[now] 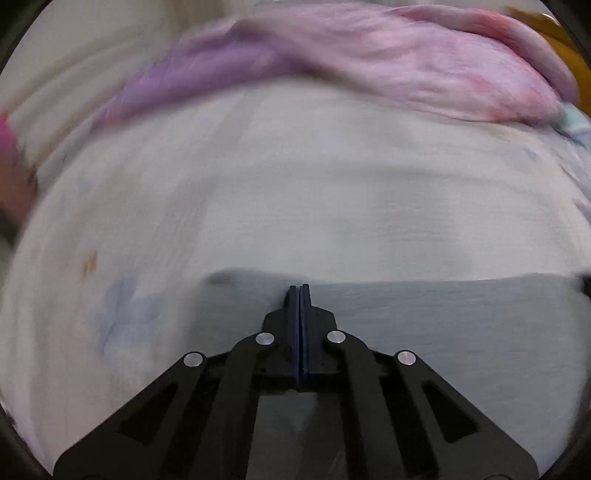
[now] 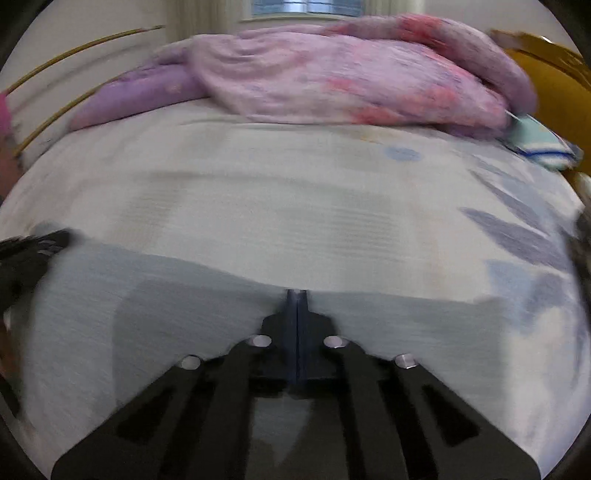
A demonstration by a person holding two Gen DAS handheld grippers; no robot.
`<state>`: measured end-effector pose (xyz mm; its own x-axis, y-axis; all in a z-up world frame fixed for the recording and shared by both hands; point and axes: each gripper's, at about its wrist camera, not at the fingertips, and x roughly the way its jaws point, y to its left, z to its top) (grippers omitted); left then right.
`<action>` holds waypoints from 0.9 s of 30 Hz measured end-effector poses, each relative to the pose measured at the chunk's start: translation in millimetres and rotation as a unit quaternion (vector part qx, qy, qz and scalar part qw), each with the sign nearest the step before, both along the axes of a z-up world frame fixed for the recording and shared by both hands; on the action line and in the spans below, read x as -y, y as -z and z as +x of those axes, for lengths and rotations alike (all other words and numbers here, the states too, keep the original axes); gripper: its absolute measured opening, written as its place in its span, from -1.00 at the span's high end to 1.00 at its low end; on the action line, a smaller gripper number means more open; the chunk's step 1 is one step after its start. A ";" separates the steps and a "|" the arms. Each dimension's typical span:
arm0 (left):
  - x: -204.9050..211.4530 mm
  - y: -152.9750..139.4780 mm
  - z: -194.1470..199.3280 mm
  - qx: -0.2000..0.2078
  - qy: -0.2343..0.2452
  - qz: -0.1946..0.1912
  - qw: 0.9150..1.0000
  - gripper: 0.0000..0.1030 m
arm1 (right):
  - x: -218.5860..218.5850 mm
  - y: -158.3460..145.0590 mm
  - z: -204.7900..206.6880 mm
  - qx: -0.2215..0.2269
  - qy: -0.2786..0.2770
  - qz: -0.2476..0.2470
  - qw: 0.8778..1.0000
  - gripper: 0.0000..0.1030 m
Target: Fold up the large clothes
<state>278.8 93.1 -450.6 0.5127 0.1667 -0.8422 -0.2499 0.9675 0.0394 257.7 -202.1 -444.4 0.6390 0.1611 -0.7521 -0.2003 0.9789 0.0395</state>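
Two grippers pinched one grey garment [image 1: 443, 325] along its far edge — it stretched across the near part of the bed [image 1: 295, 206]. The left gripper [image 1: 300, 290] had its fingers pressed together on the cloth, and the right gripper [image 2: 297, 295] clamped it likewise. Beyond lay a pale printed sheet, then a pink quilt [image 2: 332, 74] heaped at the far end — all blurred.

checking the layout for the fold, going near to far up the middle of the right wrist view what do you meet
right gripper, shut on the grey garment → pale printed bedsheet → crumpled pink and purple quilt → window at the far wall
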 end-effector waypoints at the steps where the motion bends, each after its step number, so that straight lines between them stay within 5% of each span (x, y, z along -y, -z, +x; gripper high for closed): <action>1: -15.8 -3.9 -2.1 -0.002 -0.001 -0.028 1.000 0.95 | 17.6 -5.5 -1.2 -0.001 0.021 -0.030 0.999 1.00; 2: -20.2 -9.3 -3.0 -0.009 0.004 -0.008 1.000 0.95 | 28.3 -6.5 -0.4 -0.005 0.053 -0.087 0.995 1.00; 4: -23.0 -18.3 -4.9 -0.033 0.004 0.081 0.996 0.99 | 73.8 -12.6 0.9 -0.047 0.122 -0.071 0.989 1.00; 7: -45.6 -30.4 -10.5 -0.050 -0.024 0.013 0.998 1.00 | 119.2 -29.5 -6.3 -0.075 0.223 -0.026 0.972 0.94; 9: -34.9 -41.3 -11.1 -0.049 -0.009 0.016 0.999 1.00 | 103.7 -46.1 -8.9 -0.078 0.193 -0.012 0.978 0.94; 13: 36.4 -54.8 -6.2 -0.046 0.066 -0.041 0.996 1.00 | 12.7 -60.1 -3.9 -0.105 0.062 0.047 0.991 0.94; 15: 66.4 -43.1 -6.4 -0.073 0.085 -0.083 0.990 1.00 | -40.8 -47.4 0.7 -0.156 -0.005 0.085 0.984 0.94; 17: 88.4 -20.4 -19.9 -0.099 0.085 -0.052 0.990 1.00 | -69.4 -20.3 -8.5 -0.210 -0.033 0.075 0.974 0.94; 19: 88.5 -12.4 -43.0 -0.124 0.081 -0.072 0.986 1.00 | -73.2 8.9 -37.7 -0.247 -0.035 0.051 0.967 0.94; 21: 77.6 -4.7 -75.6 -0.160 0.069 -0.109 0.979 1.00 | -58.7 16.3 -60.5 -0.260 -0.027 0.079 0.962 0.97; 23: 72.3 7.3 -99.8 -0.203 0.070 -0.105 0.971 1.00 | -44.6 17.6 -76.3 -0.302 -0.009 0.102 0.948 1.00; 26: 57.3 -7.5 -110.4 -0.200 0.055 -0.099 0.973 0.99 | -38.3 -1.9 -80.3 -0.318 -0.021 0.075 0.945 1.00; 27: 48.2 -16.5 -105.5 -0.187 0.044 -0.094 0.977 0.98 | -27.4 -15.4 -74.9 -0.295 -0.011 0.071 0.953 1.00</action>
